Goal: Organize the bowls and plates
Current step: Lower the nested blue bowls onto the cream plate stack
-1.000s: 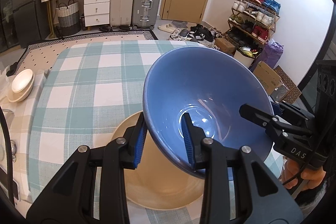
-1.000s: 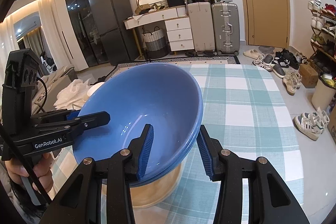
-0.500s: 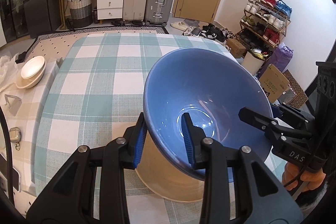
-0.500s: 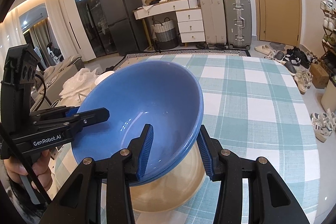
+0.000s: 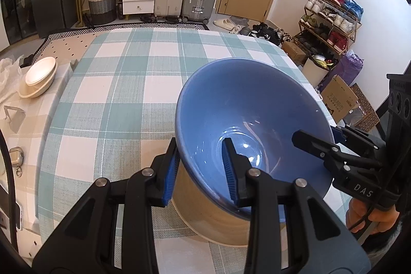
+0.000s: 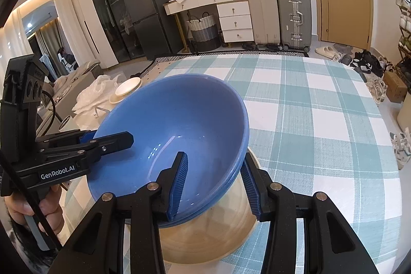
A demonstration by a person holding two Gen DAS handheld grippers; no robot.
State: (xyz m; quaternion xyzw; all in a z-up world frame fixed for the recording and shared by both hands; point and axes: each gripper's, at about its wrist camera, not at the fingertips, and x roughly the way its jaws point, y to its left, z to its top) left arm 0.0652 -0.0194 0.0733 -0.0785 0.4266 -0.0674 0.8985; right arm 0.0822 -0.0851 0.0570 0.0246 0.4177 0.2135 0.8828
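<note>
A large blue bowl (image 5: 246,104) is held tilted over a wide beige bowl (image 5: 205,217) that stands on the checked tablecloth. My left gripper (image 5: 201,171) is shut on the blue bowl's near left rim, one pad inside and one outside. My right gripper (image 6: 214,184) is shut on the opposite rim of the blue bowl (image 6: 174,114), which shows a doubled edge there, like two nested bowls. The blue bowl's underside dips into the beige bowl (image 6: 213,235); whether they touch is hidden. Each gripper shows in the other's view, left (image 6: 110,143) and right (image 5: 316,145).
Two small cream bowls (image 5: 38,76) are stacked at the table's left edge beside a white plastic bag (image 6: 95,91). The checked tablecloth (image 5: 123,84) stretches away behind the bowls. A shoe rack (image 5: 331,17) and cardboard boxes stand on the floor to the right.
Both grippers have come down with the blue bowl. It now covers most of the beige bowl's inside, which lay open to view a second ago.
</note>
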